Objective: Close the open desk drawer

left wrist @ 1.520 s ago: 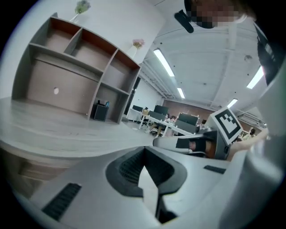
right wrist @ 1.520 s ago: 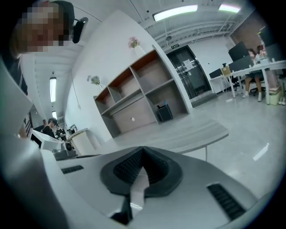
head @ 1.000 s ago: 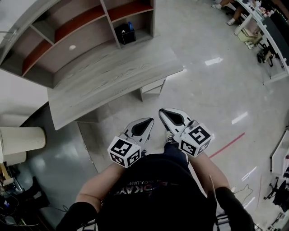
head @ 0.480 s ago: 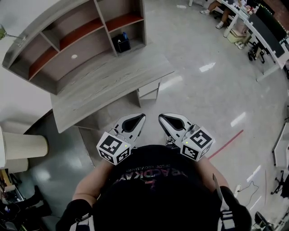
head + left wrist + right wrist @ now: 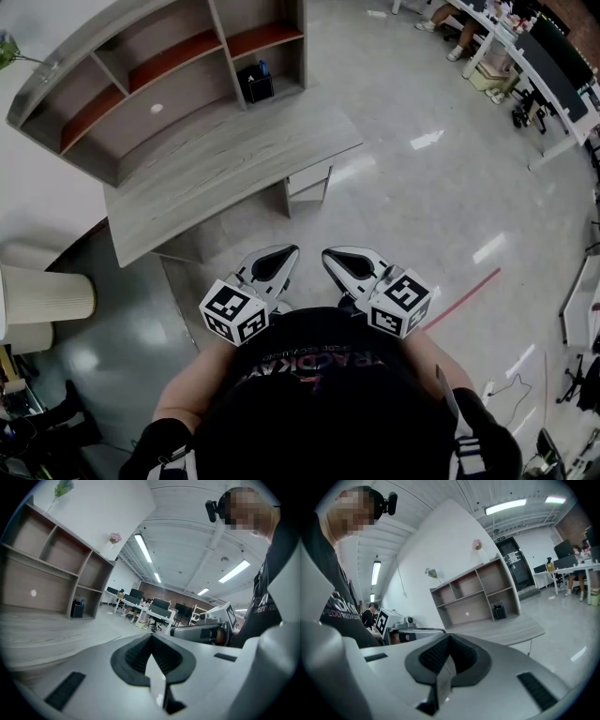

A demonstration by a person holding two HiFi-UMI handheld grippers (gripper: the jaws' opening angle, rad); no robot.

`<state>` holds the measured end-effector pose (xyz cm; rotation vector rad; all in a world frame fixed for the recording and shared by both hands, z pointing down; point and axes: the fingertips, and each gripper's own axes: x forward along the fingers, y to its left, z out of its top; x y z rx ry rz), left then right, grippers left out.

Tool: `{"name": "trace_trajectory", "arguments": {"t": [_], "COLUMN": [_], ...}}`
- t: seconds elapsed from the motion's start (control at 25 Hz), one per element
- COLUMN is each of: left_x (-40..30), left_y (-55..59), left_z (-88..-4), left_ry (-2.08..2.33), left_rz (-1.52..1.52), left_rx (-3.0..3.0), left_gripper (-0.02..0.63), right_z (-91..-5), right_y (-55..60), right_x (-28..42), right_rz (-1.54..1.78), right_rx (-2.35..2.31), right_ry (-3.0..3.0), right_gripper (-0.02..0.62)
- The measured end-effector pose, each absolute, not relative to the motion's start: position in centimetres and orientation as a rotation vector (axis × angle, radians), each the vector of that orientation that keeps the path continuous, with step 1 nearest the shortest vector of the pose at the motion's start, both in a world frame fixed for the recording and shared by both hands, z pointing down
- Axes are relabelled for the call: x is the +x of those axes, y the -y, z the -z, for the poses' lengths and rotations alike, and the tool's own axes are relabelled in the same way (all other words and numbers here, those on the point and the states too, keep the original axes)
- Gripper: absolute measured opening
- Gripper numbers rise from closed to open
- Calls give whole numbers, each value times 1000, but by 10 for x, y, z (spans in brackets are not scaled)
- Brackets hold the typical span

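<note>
A grey wooden desk [image 5: 225,164] stands ahead of me on the glossy floor. Pale drawer fronts [image 5: 309,180] show under its right end, sticking out a little past the top's edge. Both grippers hang close to my body, well short of the desk. My left gripper [image 5: 287,250] is shut with nothing between its jaws, and the left gripper view shows its tip [image 5: 151,635] closed in the air. My right gripper [image 5: 329,254] is shut and empty too, its tip [image 5: 449,637] aimed toward the desk [image 5: 511,631].
A shelf unit [image 5: 141,75] rises behind the desk top, with a black box [image 5: 255,82] in its lower right cell. A cream cylinder [image 5: 47,292] stands at the left. A red floor line [image 5: 469,298] runs at the right. Office desks and seated people [image 5: 525,47] fill the far right.
Both grippers have stayed shut and shifted a little; the left one has drifted leftward in the head view. The head view itself has moved slightly relative to the desk.
</note>
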<state>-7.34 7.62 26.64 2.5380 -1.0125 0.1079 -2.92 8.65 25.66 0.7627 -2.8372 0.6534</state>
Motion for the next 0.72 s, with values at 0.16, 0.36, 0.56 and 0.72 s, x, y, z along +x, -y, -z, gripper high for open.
{"name": "trace_trajectory", "arguments": {"t": [0.16,0.36,0.56,0.72], "left_x": [-74,-73,-68,-69], "left_y": [-86,-95,-101,-104], "left_z": [-274,-279,-280,-277], "left_ry": [980,940,907,907], "left_rz": [-122,-132,-156,-159], "left_rx": [2528,2522,2546,2553], "left_gripper": [12,12,12,11], "right_z": [-264,-268,-269,-267], "right_y": [-99,-109,-116,-119], "right_x": [-34,-34,-31,-32], "right_rz": [-675,-692,-701,-700], "right_rx": [765,803,834,841], "right_ry": [2823,2811,2818,2829], "right_gripper": [17,17,17,17]}}
